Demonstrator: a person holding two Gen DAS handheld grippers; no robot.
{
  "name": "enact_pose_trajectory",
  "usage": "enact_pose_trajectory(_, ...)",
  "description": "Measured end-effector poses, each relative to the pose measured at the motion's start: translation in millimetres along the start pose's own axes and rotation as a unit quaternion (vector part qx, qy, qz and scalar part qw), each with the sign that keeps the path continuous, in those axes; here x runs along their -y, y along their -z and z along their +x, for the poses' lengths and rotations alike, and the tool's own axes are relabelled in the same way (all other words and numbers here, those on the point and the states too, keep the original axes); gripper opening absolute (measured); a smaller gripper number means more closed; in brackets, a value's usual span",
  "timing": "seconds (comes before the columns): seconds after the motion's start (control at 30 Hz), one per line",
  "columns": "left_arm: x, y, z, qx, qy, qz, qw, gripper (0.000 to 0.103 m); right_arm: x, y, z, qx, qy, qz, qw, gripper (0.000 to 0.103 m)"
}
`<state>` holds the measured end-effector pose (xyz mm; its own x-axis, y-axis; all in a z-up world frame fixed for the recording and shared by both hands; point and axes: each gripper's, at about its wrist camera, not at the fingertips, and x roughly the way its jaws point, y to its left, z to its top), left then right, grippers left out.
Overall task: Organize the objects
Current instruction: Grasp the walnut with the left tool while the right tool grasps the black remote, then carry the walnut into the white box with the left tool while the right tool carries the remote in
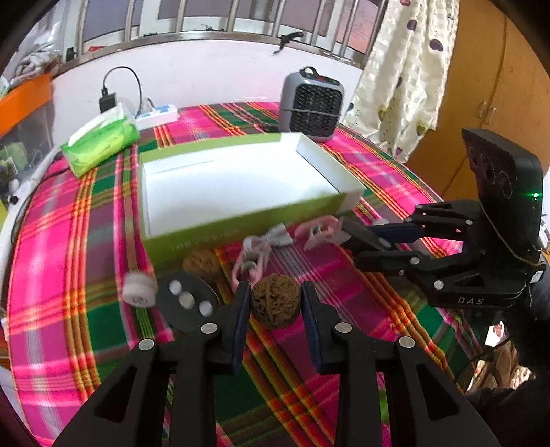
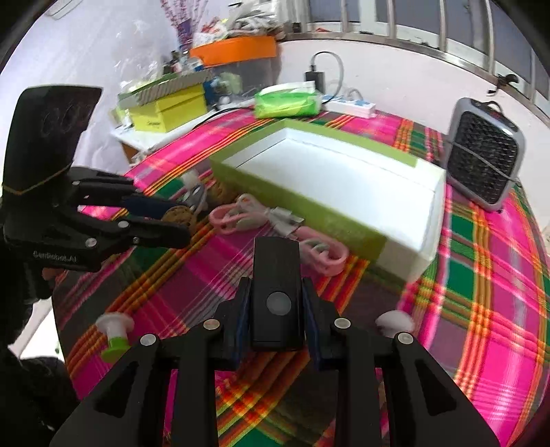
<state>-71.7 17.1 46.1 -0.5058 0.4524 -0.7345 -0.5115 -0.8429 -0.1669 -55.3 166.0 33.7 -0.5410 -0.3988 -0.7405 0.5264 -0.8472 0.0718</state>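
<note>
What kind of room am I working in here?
Likely a lived-in home room: plaid tablecloth, small fan heater by a barred window, patterned curtain, wooden cupboard.

The second walnut (image 1: 201,264) lies half hidden behind the black disc (image 1: 187,302) at ten o'clock of the left gripper (image 1: 275,306). The pink cable (image 2: 319,252) is partly covered by the black remote (image 2: 276,285) in the right gripper (image 2: 276,309). The white cap (image 2: 393,321), at three o'clock, is blurred and cut by a finger. Motion blur softens the box lettering (image 1: 202,240).
</note>
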Motion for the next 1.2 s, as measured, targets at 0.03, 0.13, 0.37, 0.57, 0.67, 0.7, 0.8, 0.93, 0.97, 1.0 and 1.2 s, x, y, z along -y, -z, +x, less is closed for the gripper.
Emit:
enact_pose_trajectory(0.03,0,-2,-1,0.003,-0.002,-0.003,1.0000,0.027,3,-3,-1,0.003,0.004,0.005,1.000,0.029)
enact_pose_trajectory(0.13,-8,-15,-1,0.014,-0.019,-0.012,0.9996,0.027,14,-15,-4,0.009,0.022,0.029,0.999,0.029)
enact_pose_trajectory(0.37,-31,-43,16,0.024,-0.043,-0.035,0.9982,0.027,31,-40,0,0.008,0.068,0.057,0.996,0.029)
enact_pose_trajectory(0.57,-44,-62,35,0.021,-0.069,-0.048,0.9963,0.027,44,-61,15,-0.002,0.102,0.075,0.992,0.029)
enact_pose_trajectory(0.67,-48,-73,46,0.018,-0.078,-0.046,0.9957,0.027,54,-71,28,-0.010,0.119,0.089,0.989,0.029)
enact_pose_trajectory(0.7,-49,-77,49,0.019,-0.083,-0.044,0.9954,0.027,58,-72,30,-0.013,0.124,0.093,0.988,0.029)
enact_pose_trajectory(0.8,-51,-85,60,0.015,-0.100,-0.039,0.9941,0.027,68,-78,40,-0.019,0.131,0.106,0.986,0.029)
enact_pose_trajectory(0.93,-55,-95,76,0.006,-0.111,-0.035,0.9932,0.027,77,-85,52,-0.028,0.142,0.117,0.983,0.029)
enact_pose_trajectory(0.97,-56,-97,80,0.003,-0.113,-0.034,0.9930,0.027,80,-87,55,-0.030,0.146,0.118,0.982,0.029)
enact_pose_trajectory(1.0,-58,-99,84,0.002,-0.117,-0.036,0.9925,0.027,81,-88,58,-0.033,0.150,0.119,0.981,0.029)
enact_pose_trajectory(1.2,-62,-107,101,-0.005,-0.131,-0.036,0.9907,0.027,92,-93,74,-0.050,0.158,0.128,0.978,0.029)
